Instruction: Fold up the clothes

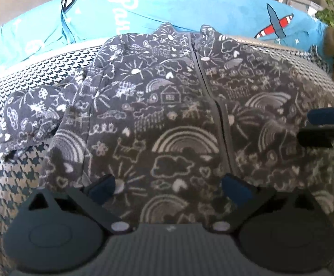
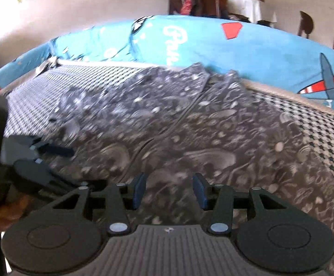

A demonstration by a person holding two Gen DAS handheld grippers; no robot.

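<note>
On my left, the one sleeve point(image 1: 32, 117) I can see lies bunched and crumpled out to the side on the houndstooth cover point(image 1: 12, 170), with the blue printed bedding point(image 1: 143, 11) behind it. Moving right, the zip-front fleece garment point(image 1: 157, 119) lies spread front-up, its zipper point(image 1: 209, 87) running from the collar at the far edge toward me. It looks soft, light and floppy, so I judge it will drape and sag from any single hold; pinching a seam, the cuff or the hem edge should give firmer purchase than the plush middle. My left gripper point(image 1: 175, 187) hangs just above the near part of the body panel, jaws spread wide with nothing between them, the zipper just to its right. Further right, the right gripper point(image 2: 169, 189) also stands parted and holds nothing, low over the fabric on the zipper's other side; that view is motion-blurred, so I cannot tell whether its pads touch the cloth. The garment's right edge trails off toward the cover there.
</note>
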